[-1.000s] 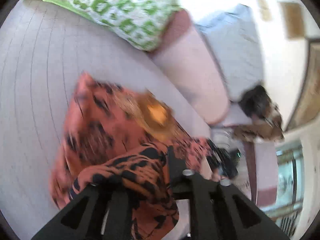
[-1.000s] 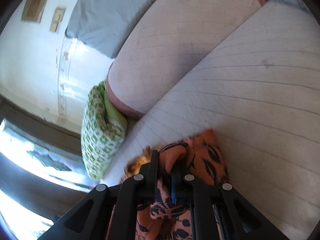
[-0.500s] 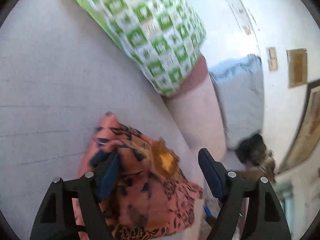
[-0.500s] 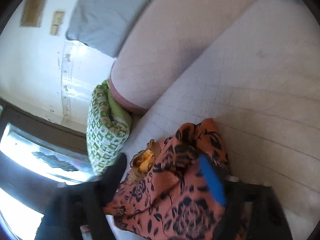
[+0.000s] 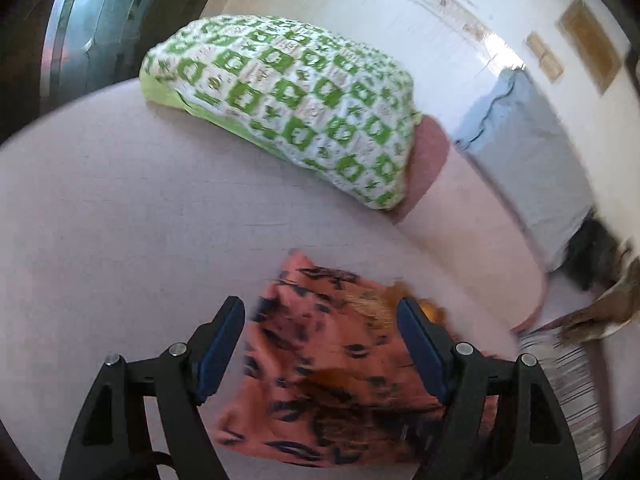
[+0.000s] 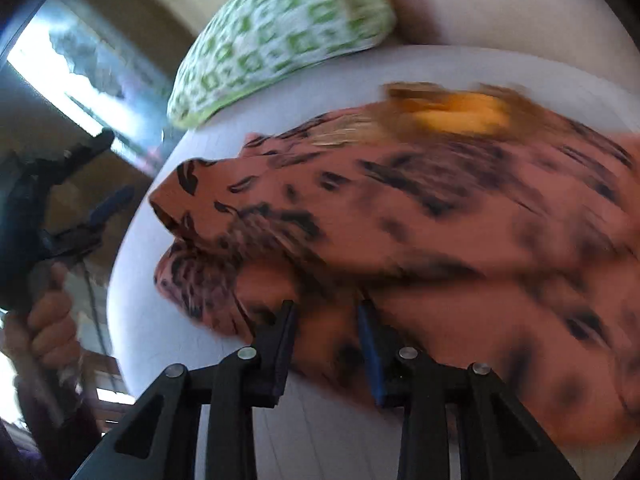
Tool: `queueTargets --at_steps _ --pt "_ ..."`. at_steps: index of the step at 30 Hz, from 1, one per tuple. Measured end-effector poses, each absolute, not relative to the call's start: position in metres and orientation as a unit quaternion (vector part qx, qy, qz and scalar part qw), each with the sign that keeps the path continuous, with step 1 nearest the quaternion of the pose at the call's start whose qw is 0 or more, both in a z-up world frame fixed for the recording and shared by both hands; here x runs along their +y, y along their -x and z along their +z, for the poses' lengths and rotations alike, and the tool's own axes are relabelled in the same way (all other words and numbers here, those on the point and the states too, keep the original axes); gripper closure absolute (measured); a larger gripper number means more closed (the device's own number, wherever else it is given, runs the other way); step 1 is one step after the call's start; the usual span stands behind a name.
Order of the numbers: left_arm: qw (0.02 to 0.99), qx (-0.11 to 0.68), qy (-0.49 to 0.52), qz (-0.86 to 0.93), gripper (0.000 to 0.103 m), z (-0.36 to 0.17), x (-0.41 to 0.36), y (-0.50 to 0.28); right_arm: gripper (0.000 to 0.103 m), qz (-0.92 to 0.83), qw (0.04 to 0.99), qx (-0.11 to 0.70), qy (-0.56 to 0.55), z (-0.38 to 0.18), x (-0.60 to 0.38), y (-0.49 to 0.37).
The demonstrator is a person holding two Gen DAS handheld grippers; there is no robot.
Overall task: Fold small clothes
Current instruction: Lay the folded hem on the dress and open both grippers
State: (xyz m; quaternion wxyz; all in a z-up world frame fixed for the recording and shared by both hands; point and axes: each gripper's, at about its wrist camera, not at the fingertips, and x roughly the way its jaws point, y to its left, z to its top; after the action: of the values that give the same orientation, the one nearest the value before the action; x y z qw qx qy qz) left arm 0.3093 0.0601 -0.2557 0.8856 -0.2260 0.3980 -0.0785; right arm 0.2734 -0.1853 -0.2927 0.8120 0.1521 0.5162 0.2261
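Orange garment (image 5: 332,376) w/ black print lies crumpled on pale bed (image 5: 120,216), near edge, below green-white pillow (image 5: 288,100). Left gripper (image 5: 320,344) wide open above garment, pads clear of cloth, nothing held. Right gripper (image 6: 328,344) closing, jaws narrow, garment fold between pads; firm pinch cannot be told, view blurred. Left hand (image 6: 44,328) on left gripper's handle, seen at far left of right view.

We found no readable text, label, brand, number or sign in either view; the patterned fabrics ahead of the tongs carried only blurred prints.
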Motion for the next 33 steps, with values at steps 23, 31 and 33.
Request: queueTargets --at_steps 23,31,33 --pt "0.834 0.548 -0.006 -0.061 0.023 -0.342 -0.01 -0.312 0.069 -0.06 0.845 0.475 -0.24 -0.295 -0.413 -0.24" --pt "0.848 0.52 -0.051 -0.088 0.021 -0.348 -0.01 -0.269 0.071 -0.011 0.853 0.463 -0.24 -0.304 -0.424 -0.17" --pt "0.854 0.513 -0.019 -0.088 0.021 -0.345 -0.003 -0.264 0.071 -0.01 0.861 0.475 -0.181 -0.296 -0.412 -0.169"
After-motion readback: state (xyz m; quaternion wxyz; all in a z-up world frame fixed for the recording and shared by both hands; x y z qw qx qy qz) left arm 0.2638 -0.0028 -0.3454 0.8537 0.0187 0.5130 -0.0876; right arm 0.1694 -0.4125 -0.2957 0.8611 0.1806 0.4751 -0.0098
